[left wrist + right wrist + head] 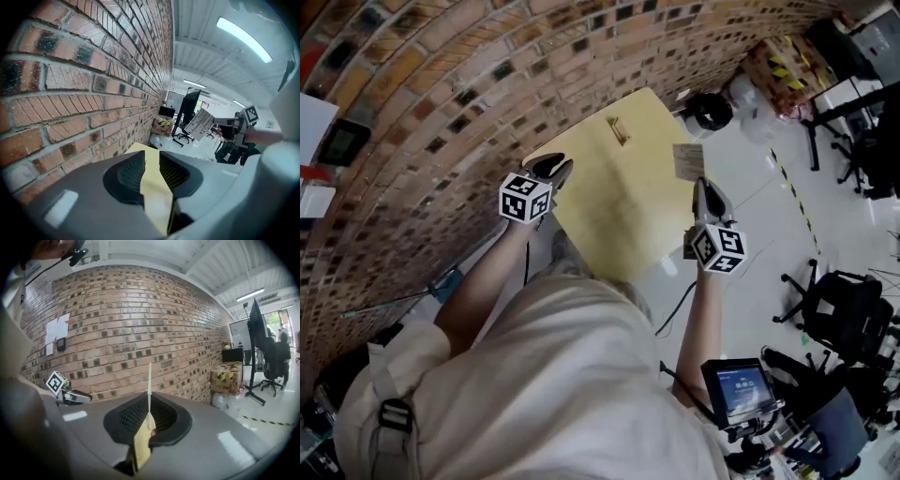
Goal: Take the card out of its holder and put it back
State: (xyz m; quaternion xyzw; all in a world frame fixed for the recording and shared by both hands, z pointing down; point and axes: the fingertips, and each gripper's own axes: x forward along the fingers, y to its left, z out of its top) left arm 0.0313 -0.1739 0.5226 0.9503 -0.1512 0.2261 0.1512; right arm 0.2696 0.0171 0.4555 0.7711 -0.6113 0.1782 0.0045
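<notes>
1 card (687,161) clamped in R gripper (703,187); L gripper (551,169) jaws apart, at table (619,225) edge near wall (441,112); 1 holder (618,129).

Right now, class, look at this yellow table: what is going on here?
A person stands at a yellow table beside a brick wall, with a gripper in each hand. The right gripper is shut on the card, held upright near the table's right edge and out of the holder farther along the table. The left gripper is open and empty at the table's left edge.
</notes>
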